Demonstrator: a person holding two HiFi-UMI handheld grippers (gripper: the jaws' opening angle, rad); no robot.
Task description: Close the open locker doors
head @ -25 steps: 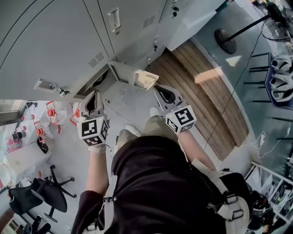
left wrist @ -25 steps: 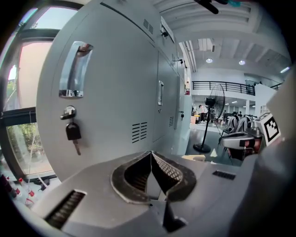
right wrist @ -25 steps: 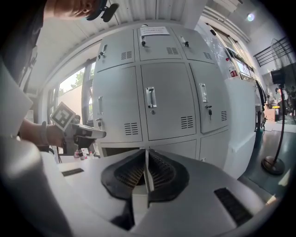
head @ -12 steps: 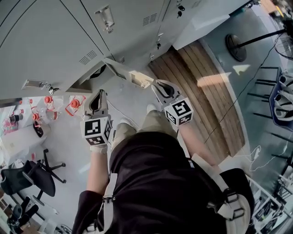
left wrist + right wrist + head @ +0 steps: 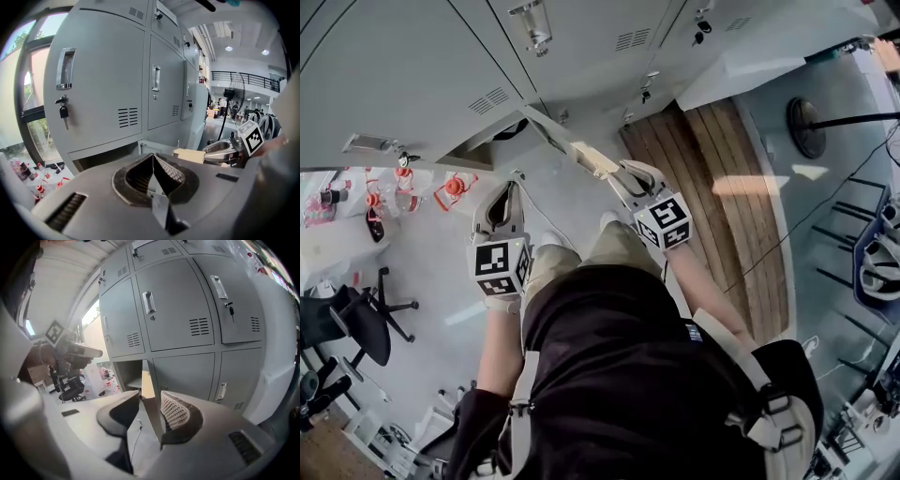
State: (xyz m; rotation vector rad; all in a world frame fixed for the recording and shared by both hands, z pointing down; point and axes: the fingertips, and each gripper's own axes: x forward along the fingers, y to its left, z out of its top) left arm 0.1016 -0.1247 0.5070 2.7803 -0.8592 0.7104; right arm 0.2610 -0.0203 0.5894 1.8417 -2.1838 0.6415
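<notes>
The right gripper (image 5: 149,398) has its jaws apart. They have just been opening, and the free edge of the open locker door (image 5: 146,380) stands in the gap between them, seen edge-on with its pale inner face toward the left-hand jaw. Whether the right-hand pad touches the panel I cannot tell. In the head view this gripper (image 5: 619,176) sits right at the door's outer end.

The left gripper (image 5: 153,157) has its jaws pressed together with nothing between them. It hangs apart from the door (image 5: 159,149), off to its left, and points toward the dark open compartment (image 5: 105,159).

The door (image 5: 558,136) is swung out at an angle from the bottom row of the grey lockers (image 5: 422,66), with the opening just left of it. The neighbouring doors lie flat and closed. One upper door carries a padlock (image 5: 63,111) hanging under its handle.

The person stands facing the lockers on a grey floor (image 5: 441,272) with both grippers held forward, the right one nearer the lockers. A strip of wooden boards (image 5: 722,178) runs along the floor to the right, and a black office chair (image 5: 352,328) stands well off to the left.
</notes>
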